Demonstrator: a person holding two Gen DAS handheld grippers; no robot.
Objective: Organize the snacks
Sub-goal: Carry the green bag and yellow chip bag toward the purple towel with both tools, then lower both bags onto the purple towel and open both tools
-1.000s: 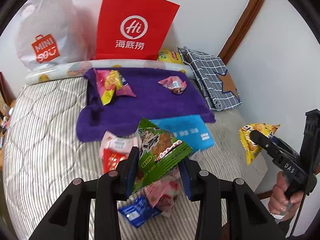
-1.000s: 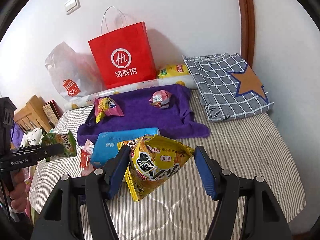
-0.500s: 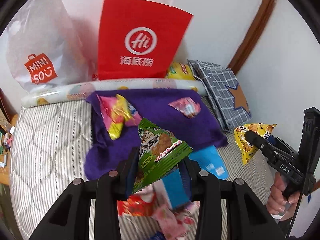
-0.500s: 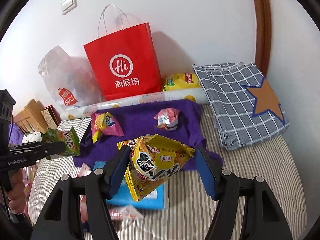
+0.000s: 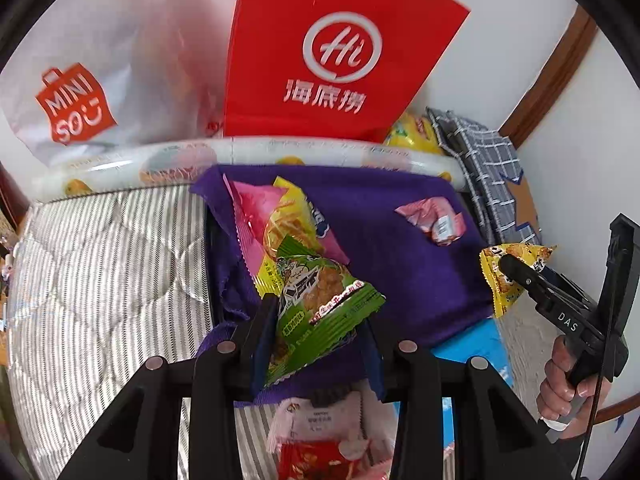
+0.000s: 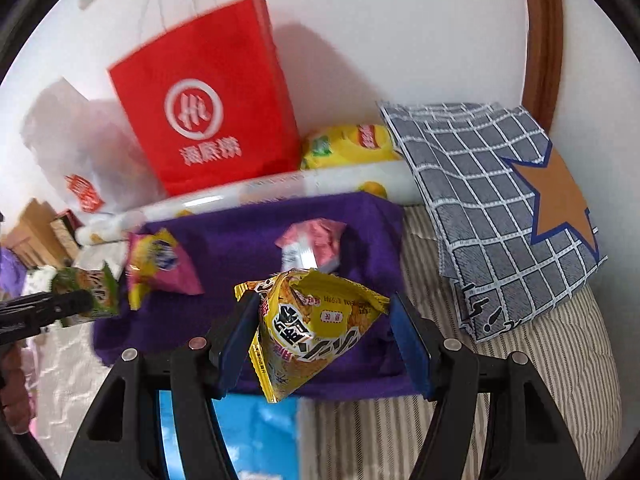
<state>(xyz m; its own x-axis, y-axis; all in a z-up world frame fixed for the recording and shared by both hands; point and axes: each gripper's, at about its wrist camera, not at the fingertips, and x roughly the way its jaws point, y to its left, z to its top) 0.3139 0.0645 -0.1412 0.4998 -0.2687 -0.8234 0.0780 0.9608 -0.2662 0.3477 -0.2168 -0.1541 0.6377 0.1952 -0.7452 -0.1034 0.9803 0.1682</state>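
My left gripper [image 5: 318,330] is shut on a green snack packet [image 5: 320,300] and holds it above the near edge of the purple towel [image 5: 384,264]. My right gripper [image 6: 324,338] is shut on a yellow snack packet [image 6: 316,324], also above the towel's [image 6: 240,248] near edge. On the towel lie a pink-and-yellow chip bag [image 5: 276,220] at the left and a small pink packet [image 5: 436,222] at the right. The right gripper with its yellow packet [image 5: 508,276] shows at the right of the left wrist view.
A red paper bag [image 5: 320,64] and a white Miniso bag [image 5: 80,92] stand against the wall behind a printed roll [image 5: 248,154]. A checked star cloth [image 6: 500,200] lies right. A blue pack [image 6: 256,436] and loose red-and-white packets [image 5: 320,436] lie on the striped bed.
Both grippers have moved forward with their packets, from over the blue pack and loose snacks to over the purple towel's near edge. The bags at the wall loom larger.
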